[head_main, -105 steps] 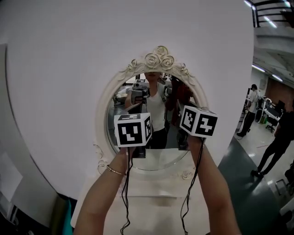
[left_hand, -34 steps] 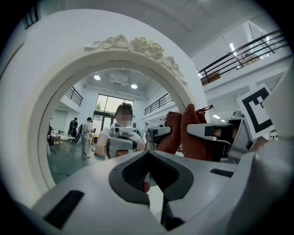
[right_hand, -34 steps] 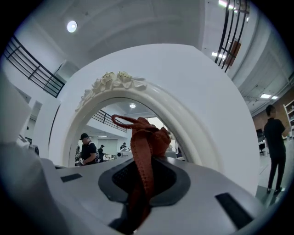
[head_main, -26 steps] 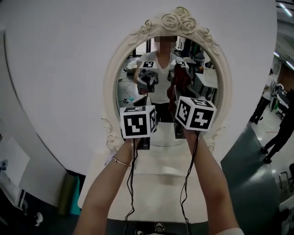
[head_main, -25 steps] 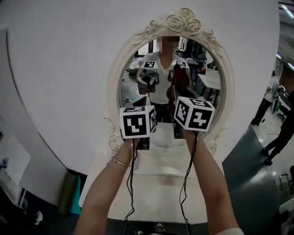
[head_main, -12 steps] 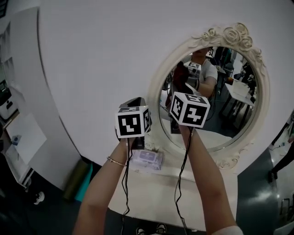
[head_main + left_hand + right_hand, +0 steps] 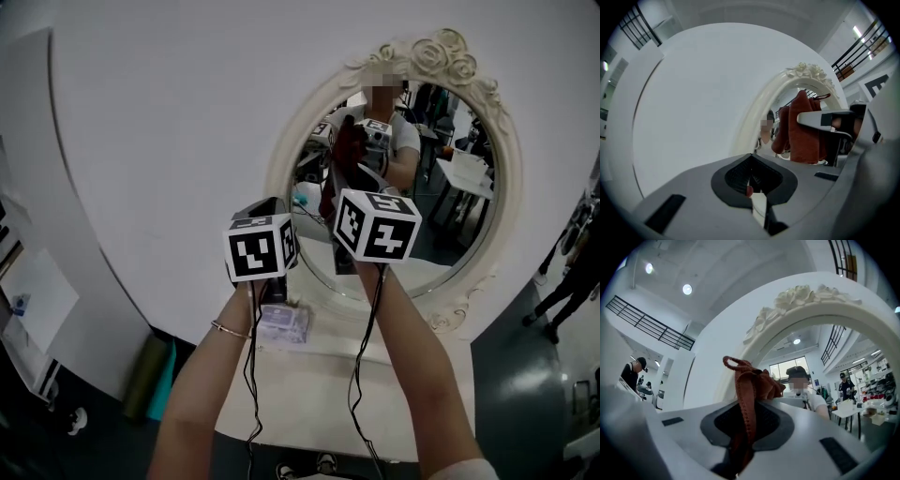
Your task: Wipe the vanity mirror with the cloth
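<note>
Rust-red cloth (image 7: 746,390) stands upright in right hand-held gripper (image 7: 747,422).

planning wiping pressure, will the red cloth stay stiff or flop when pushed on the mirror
Probably floppy: the cloth bunches in folds above the right gripper, its hem loop curling. Likely light, as one pinch holds it. It should flatten against the mirror.

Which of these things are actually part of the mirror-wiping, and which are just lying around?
In use: mirror, cloth, right gripper holding it.
Just there: left gripper, shut and empty; packet on the table; bystander at right.
</note>
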{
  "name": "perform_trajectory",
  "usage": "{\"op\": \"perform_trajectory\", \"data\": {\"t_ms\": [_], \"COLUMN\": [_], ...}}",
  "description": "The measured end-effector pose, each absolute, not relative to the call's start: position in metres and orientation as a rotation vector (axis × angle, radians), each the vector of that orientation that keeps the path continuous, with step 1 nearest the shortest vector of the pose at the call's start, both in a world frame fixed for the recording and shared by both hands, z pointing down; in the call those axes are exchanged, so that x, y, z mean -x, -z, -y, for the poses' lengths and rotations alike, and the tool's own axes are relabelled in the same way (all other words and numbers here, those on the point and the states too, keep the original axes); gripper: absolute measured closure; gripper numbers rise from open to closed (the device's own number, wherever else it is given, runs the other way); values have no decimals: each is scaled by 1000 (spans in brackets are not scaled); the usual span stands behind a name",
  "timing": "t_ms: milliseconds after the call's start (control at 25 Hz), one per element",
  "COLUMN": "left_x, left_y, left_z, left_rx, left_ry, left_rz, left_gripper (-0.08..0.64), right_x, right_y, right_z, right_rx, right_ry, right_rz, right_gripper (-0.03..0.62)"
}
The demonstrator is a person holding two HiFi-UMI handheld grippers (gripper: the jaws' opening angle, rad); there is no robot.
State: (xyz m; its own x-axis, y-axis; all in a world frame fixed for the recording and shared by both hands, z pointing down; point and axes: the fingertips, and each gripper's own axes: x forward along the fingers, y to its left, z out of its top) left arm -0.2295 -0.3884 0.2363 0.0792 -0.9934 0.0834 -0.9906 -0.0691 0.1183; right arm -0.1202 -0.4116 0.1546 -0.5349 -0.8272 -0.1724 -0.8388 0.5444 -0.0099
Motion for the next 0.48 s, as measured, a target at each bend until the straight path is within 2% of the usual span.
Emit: {"op": "perform_trajectory", "data": {"t_ms": [280, 480], "left_x": [63, -44], "left_y": [-232, -236], "left_z": [410, 406], "left_rx": [-2437, -2560], "left_ry": [28, -2], "left_rz": [1732, 1551], "left_gripper": [557, 557], "right_x": [-59, -151], "right_y": [-163, -191], "right_z": [404, 395], "right_rx": [1774, 1942], "right_ry": [-134, -104], "right_rz": [-2420, -2345], "right_gripper": [531, 531]}}
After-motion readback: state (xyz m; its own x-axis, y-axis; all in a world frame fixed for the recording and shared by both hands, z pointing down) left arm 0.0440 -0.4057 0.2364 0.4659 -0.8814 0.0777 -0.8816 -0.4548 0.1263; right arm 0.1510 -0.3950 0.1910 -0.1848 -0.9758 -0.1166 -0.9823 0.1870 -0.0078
